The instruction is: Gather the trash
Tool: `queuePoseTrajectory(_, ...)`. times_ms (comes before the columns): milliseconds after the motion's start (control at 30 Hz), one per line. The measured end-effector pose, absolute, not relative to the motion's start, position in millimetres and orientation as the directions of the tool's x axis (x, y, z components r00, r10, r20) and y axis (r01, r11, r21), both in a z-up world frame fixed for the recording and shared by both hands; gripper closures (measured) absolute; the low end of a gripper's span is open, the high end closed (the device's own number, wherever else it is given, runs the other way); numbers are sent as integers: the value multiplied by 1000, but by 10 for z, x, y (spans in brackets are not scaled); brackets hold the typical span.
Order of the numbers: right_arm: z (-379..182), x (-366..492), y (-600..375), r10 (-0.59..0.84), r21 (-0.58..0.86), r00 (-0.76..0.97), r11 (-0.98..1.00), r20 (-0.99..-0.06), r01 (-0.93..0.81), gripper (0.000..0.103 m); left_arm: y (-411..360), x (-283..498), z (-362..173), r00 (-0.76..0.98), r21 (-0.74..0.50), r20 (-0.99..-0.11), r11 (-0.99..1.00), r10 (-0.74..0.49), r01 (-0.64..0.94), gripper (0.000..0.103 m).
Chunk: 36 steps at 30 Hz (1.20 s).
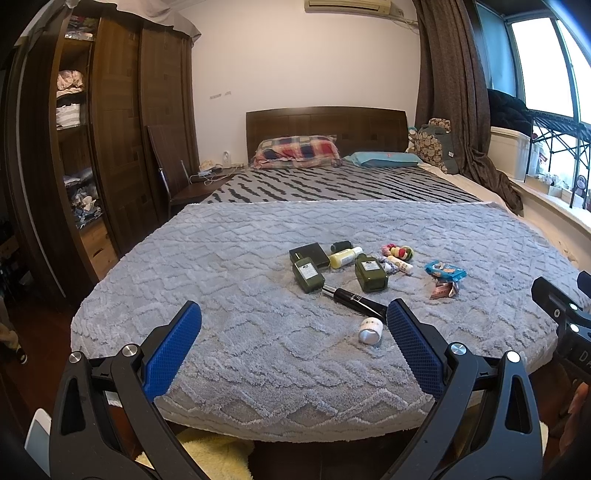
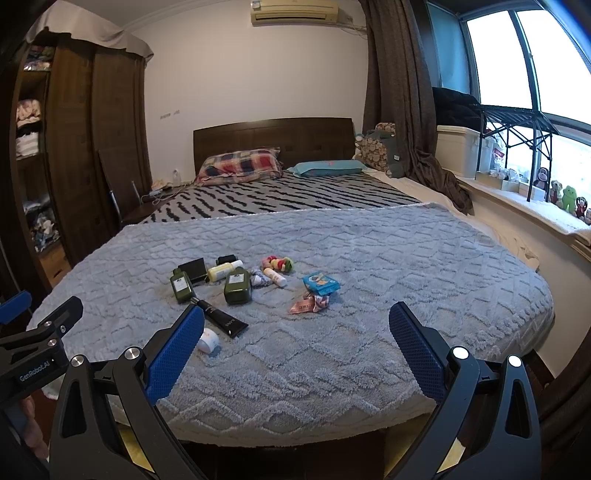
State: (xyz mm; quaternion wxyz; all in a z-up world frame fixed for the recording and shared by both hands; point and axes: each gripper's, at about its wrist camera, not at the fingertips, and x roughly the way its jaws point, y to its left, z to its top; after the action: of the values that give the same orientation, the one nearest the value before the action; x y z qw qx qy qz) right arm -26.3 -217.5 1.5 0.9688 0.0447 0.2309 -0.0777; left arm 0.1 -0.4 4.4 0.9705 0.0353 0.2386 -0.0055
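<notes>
Both grippers hang at the foot of the bed, jaws spread wide, nothing between the blue pads. Left gripper (image 1: 293, 314) and right gripper (image 2: 295, 317) sit side by side above the near edge of the grey blanket (image 1: 229, 295), clear of everything on it.

Blanket is fluffy, zigzag-textured, covers the near half of the bed. Beyond it a striped sheet (image 1: 332, 184), a plaid pillow (image 1: 297, 151), a teal pillow (image 1: 384, 158), then a dark wood headboard (image 1: 325, 125). Left of the bed: a wardrobe (image 1: 110, 129) with open shelves of folded clothes. Right of the bed: a brown curtain (image 1: 454, 92) and a bright window (image 2: 517, 55), small plush toys (image 2: 565, 195) on the sill. White wall, AC unit (image 2: 293, 11) up top.

Clutter lies mid-blanket: two green bottles (image 1: 371, 272), a black tube (image 1: 352, 295), a white jar (image 1: 370, 331) nearest the grippers, a yellow bottle (image 1: 343, 257), a black box (image 1: 309, 255), a coloured hair tie (image 1: 398, 252).

Trash lies on the blanket just right of the green bottles: a blue wrapper (image 1: 445, 271), flat and crinkled with printed pictures, and a pink wrapper (image 1: 443, 291), crumpled and torn, touching its near side. Neither gripper touches them.
</notes>
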Motion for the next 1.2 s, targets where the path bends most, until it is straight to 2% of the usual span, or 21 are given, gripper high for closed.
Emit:
queuePoseTrajectory(667, -153, -161, -2232, -106, 86, 879, 983, -465, 165, 3, -58, 78, -108, 871, 80, -491, 996, 10, 33, 8)
queuePoseTrajectory(967, -520, 116, -2366, -125, 80, 844, 978, -522, 194, 3, -98, 368, -487, 827, 97, -562, 994, 15, 49, 8)
queuePoseTrajectory(1133, -735, 310, -2428, -188, 27, 815, 970, -548, 241, 3, -158, 585, -789, 785, 97, -620, 992, -1, 77, 8)
queuePoseTrajectory(1200, -837, 411, -2485, -167, 56, 799, 968, -577, 243, 3, -198, 681, -933, 766, 100, -643, 990, -11, 98, 8)
